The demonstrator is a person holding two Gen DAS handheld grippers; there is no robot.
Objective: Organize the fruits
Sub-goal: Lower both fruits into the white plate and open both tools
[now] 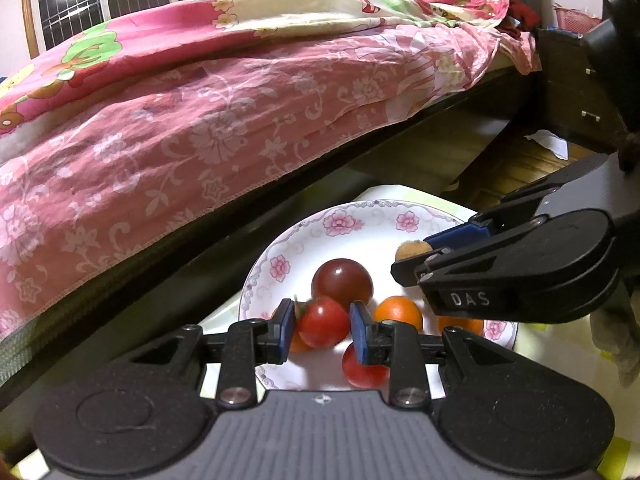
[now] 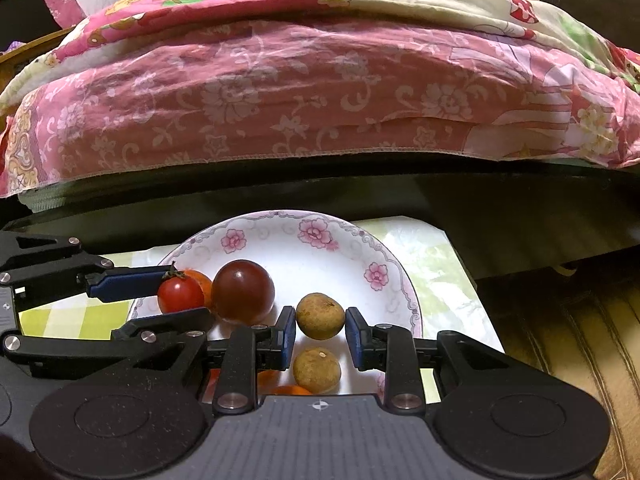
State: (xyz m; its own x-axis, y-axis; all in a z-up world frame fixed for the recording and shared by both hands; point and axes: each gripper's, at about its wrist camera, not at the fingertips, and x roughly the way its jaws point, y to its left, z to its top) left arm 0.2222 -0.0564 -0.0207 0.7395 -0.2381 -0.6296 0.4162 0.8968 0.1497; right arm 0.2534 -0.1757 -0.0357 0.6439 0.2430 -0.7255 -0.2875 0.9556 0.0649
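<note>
A white plate with pink flowers (image 1: 340, 224) (image 2: 320, 236) holds several small fruits. My left gripper (image 1: 322, 326) is shut on a small red tomato (image 1: 323, 322), also seen in the right wrist view (image 2: 180, 294). Beside it lie a dark red tomato (image 1: 342, 282) (image 2: 243, 290), an orange fruit (image 1: 398, 312) and another red tomato (image 1: 362, 368). My right gripper (image 2: 320, 334) is shut on a brown longan (image 2: 320, 315); it also shows in the left wrist view (image 1: 412, 258) with the longan (image 1: 412, 249) at its tips. A second longan (image 2: 317, 370) lies below.
The plate stands on a small table with a green-checked cloth (image 2: 72, 316). A bed with a pink floral sheet (image 1: 180, 120) (image 2: 300, 92) and dark frame runs close behind. A dark cabinet (image 1: 576, 80) and wooden floor (image 2: 560, 328) lie to the right.
</note>
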